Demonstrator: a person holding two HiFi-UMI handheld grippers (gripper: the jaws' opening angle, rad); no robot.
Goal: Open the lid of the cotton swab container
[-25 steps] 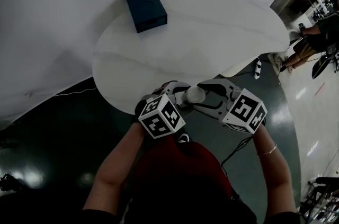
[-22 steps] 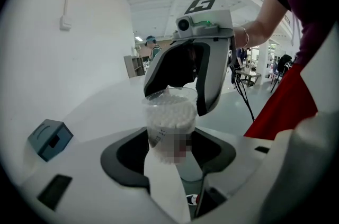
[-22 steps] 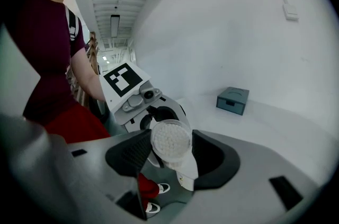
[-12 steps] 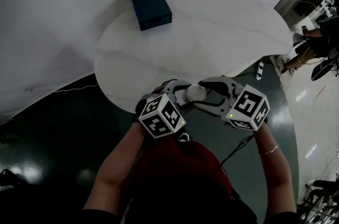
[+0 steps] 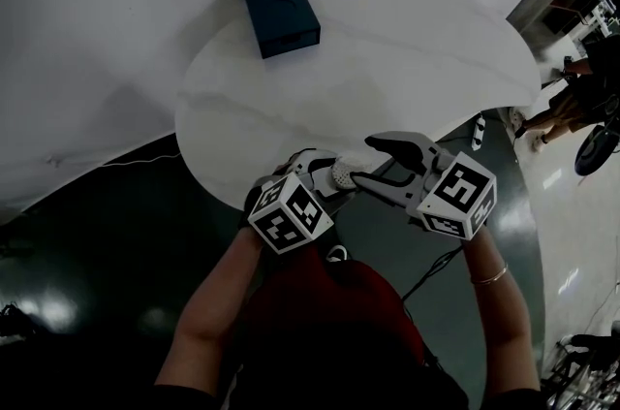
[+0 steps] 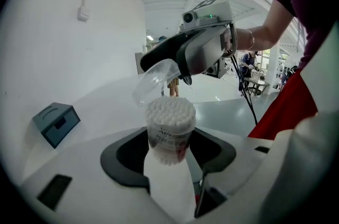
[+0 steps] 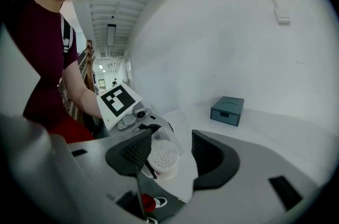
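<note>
— Where's the cotton swab container?
— Pinched in my left tongs, at the desk's near edge. Its clear lid tilts at 12 o'clock against one jaw of my spread right tongs.
— Room?
— Bare desk up to the blue box at 11 o'clock.

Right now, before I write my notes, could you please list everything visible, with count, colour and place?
table: one, white, round, in front of the person.
box: one, dark blue, on the table's far left part.
cotton swab container: one, clear with white swabs, between the left gripper's jaws.
lid: one, clear, tilted above the swabs, at the right gripper's jaw.
power strip: one, white, floor right of the table.
left gripper: one, grey and black, shut on the container.
right gripper: one, grey and black, jaws apart.
</note>
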